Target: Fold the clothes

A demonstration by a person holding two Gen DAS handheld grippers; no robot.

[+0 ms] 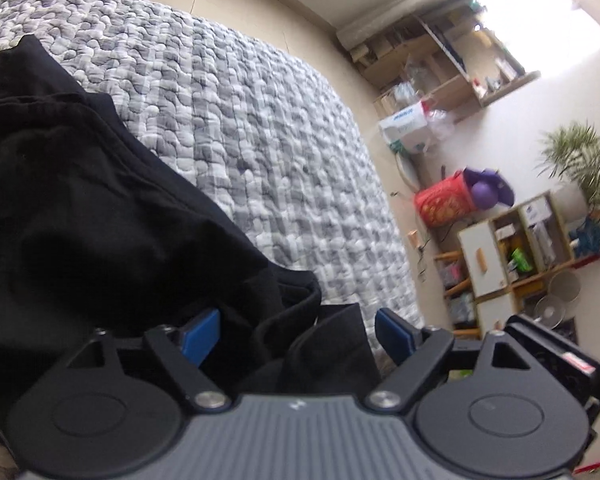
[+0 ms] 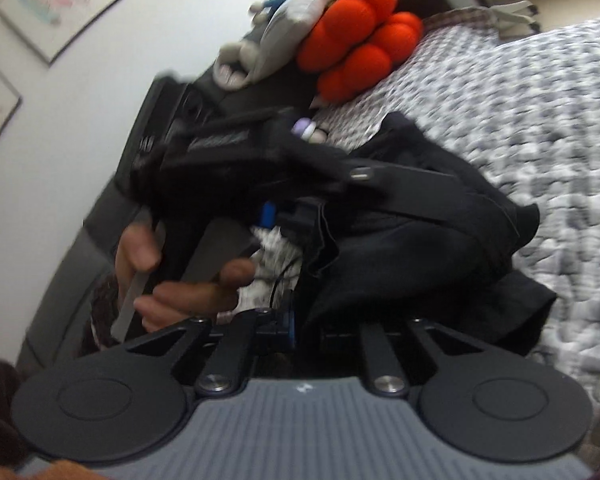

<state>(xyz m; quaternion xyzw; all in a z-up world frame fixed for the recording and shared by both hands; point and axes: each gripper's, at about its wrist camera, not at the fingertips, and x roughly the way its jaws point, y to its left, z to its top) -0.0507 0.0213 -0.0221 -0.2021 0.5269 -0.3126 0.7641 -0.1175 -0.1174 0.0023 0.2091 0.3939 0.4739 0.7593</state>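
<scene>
Through the left wrist view, the left hand-held gripper [image 1: 296, 330] is standing with its blue pads [image 1: 199, 338] spread wide apart. A fold of the black garment [image 1: 100, 208] is bunching up between them, but neither pad is pressing on it. The garment is lying in a dark heap on the bed, over the grey and white quilt [image 1: 260, 128], which is stretching away toward the far wall. Beyond the bed, wooden shelves [image 1: 516, 248] are standing against the wall, with a red basket [image 1: 444, 202] just beside them and a potted plant [image 1: 580, 164] on top. A white box [image 1: 406, 124] is sitting further along the same wall.

Through the right wrist view, which is blurred, the right hand-held gripper [image 2: 300, 322] is showing its jaws drawn close together, pinching an edge of the same black garment [image 2: 412, 240]. The cloth is trailing from the jaws up and to the right, its bulk resting on the quilt [image 2: 540, 120]. Ahead, the other hand-held gripper [image 2: 260, 160] is hovering at the garment, with a person's hand [image 2: 180, 284] wrapping around its handle. An orange plush cushion [image 2: 364, 36] is lying at the head of the bed, touching a pale stuffed toy [image 2: 296, 20]. Framed pictures [image 2: 60, 4] are hanging on the white wall at the left.
</scene>
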